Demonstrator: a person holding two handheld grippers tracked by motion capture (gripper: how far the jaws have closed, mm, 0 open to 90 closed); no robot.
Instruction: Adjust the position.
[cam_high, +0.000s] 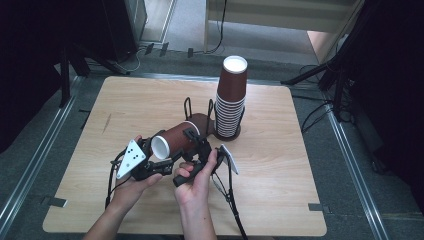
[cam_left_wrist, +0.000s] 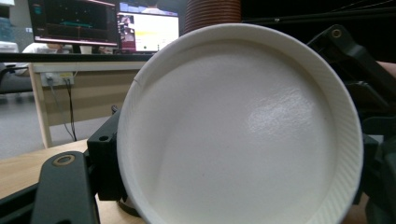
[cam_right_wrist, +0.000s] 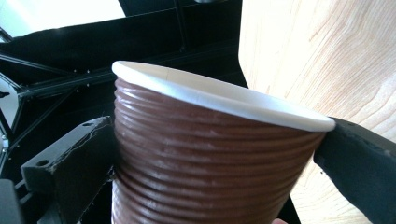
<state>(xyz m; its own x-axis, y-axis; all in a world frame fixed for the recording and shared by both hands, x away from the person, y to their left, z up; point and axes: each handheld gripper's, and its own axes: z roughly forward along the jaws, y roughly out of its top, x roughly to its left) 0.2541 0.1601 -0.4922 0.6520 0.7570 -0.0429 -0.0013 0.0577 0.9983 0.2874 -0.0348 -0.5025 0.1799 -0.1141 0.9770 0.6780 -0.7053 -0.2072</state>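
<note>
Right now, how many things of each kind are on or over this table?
Brown cup held sideways: 1
Upright stack of brown cups: 1
Black wire holder: 1
Grippers: 2, left gripper and right gripper
Total: 5

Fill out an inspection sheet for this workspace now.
Surface: wooden table, bare around the work.
Job's things: brown paper cup held on its side; stack of cups upside down in a wire holder.
Clutter: nothing seen.
Grippers: left gripper shut under the cup's rim; right gripper clamps the cup's ribbed wall.
Cables: black cable trails off the near edge.
Surroundings: tripod legs, floor, monitors.
</note>
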